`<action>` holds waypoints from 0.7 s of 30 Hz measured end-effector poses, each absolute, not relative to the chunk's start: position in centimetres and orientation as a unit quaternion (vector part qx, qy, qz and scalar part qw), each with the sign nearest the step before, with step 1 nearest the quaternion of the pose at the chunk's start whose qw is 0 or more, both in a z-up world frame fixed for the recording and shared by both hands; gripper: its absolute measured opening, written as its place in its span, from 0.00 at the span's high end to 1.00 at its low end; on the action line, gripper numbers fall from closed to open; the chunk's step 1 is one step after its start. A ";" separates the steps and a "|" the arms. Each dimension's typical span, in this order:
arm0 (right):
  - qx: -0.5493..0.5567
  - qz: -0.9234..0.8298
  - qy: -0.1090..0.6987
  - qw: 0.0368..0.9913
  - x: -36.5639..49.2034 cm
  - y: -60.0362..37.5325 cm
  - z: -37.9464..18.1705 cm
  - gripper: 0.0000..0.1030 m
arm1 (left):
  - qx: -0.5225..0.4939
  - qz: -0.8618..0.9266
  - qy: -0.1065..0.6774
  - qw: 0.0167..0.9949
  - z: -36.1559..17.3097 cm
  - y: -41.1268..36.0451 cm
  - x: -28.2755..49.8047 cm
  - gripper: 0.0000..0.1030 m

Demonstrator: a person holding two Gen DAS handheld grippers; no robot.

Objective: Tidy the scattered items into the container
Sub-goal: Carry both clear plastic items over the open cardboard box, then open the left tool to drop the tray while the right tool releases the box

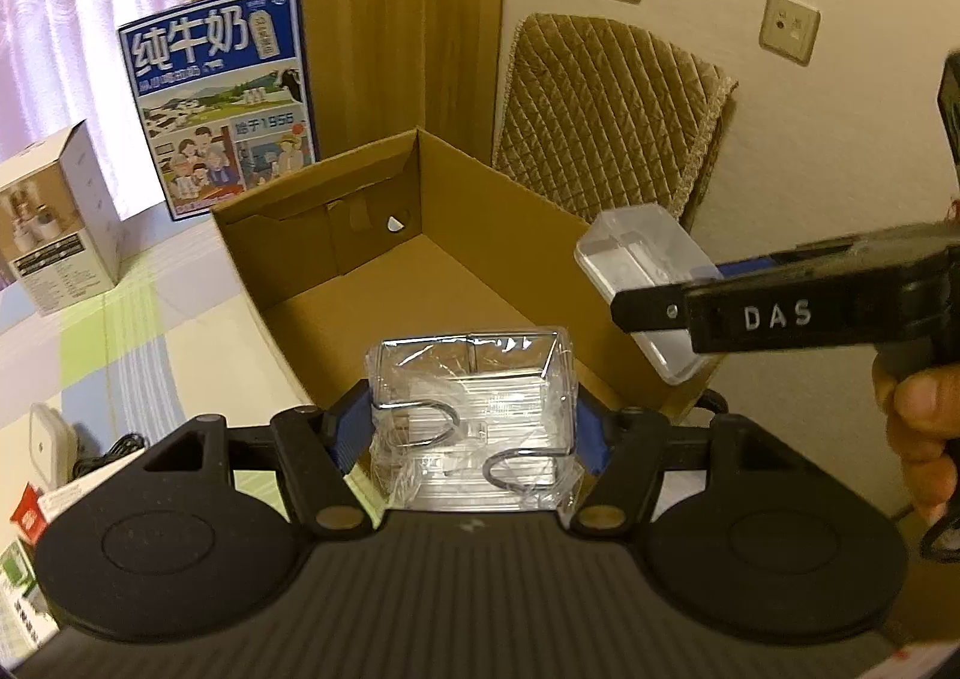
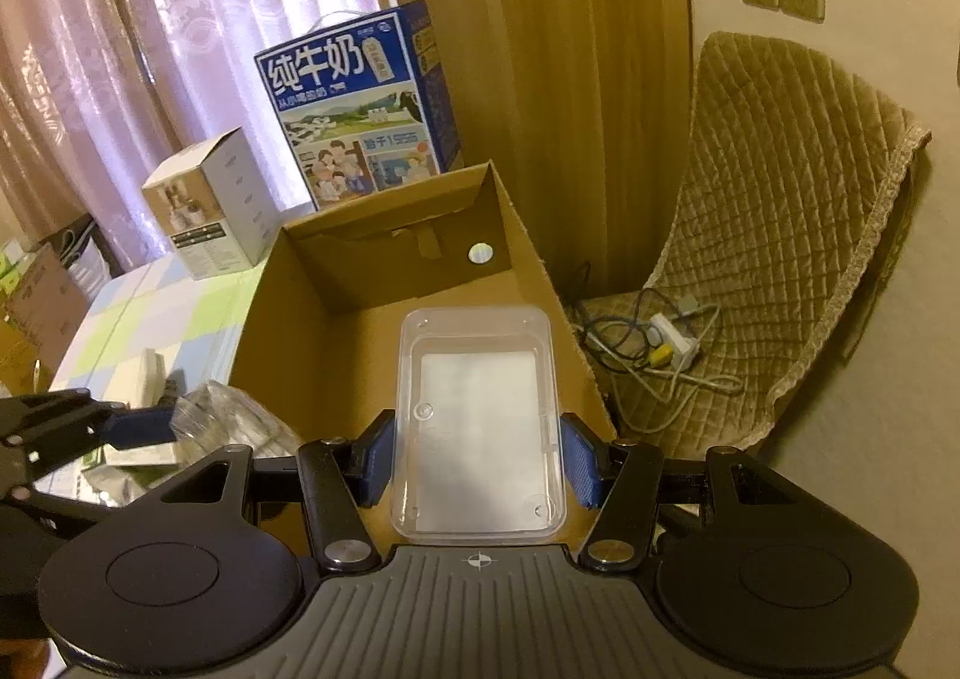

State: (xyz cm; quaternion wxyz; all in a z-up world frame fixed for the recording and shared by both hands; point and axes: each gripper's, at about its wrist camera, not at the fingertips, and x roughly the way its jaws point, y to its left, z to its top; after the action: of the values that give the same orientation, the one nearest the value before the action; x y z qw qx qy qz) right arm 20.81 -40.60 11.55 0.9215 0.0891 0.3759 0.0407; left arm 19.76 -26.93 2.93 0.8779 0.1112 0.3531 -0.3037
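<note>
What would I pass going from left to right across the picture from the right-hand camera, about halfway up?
White product box → blue milk carton → open cardboard box → clear plastic tray held over it → white power strip with cables → quilted chair cushion.

The left gripper (image 1: 474,430) has its blue pads pressed against both sides of a clear wrapped box (image 1: 474,409). The right gripper (image 2: 478,454) clamps a clear plastic tray (image 2: 480,427) likewise, its handle held in the person's hand (image 1: 921,439)
</note>
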 end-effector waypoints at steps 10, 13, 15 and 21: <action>0.091 0.040 0.383 0.918 21.5 -40.9 10.8 0.48 | 0.117 -0.309 0.354 0.875 2.0 -28.1 20.8 0.33; 0.090 0.043 0.384 0.918 21.5 -40.7 10.8 0.48 | 0.112 -0.300 0.350 0.880 2.5 -27.4 20.7 0.33; 0.089 0.044 0.385 0.918 21.5 -40.5 10.7 0.48 | 0.112 -0.292 0.347 0.884 2.8 -26.7 20.4 0.33; 0.086 0.049 0.389 0.916 21.8 -39.7 10.4 0.48 | 0.104 -0.268 0.344 0.894 3.5 -24.1 19.7 0.32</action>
State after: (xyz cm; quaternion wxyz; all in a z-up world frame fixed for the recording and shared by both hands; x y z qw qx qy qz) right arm 21.82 -39.67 10.43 0.9158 0.0859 0.3892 0.0495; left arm 19.71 -24.15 3.48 0.8936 0.1044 0.3444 -0.2682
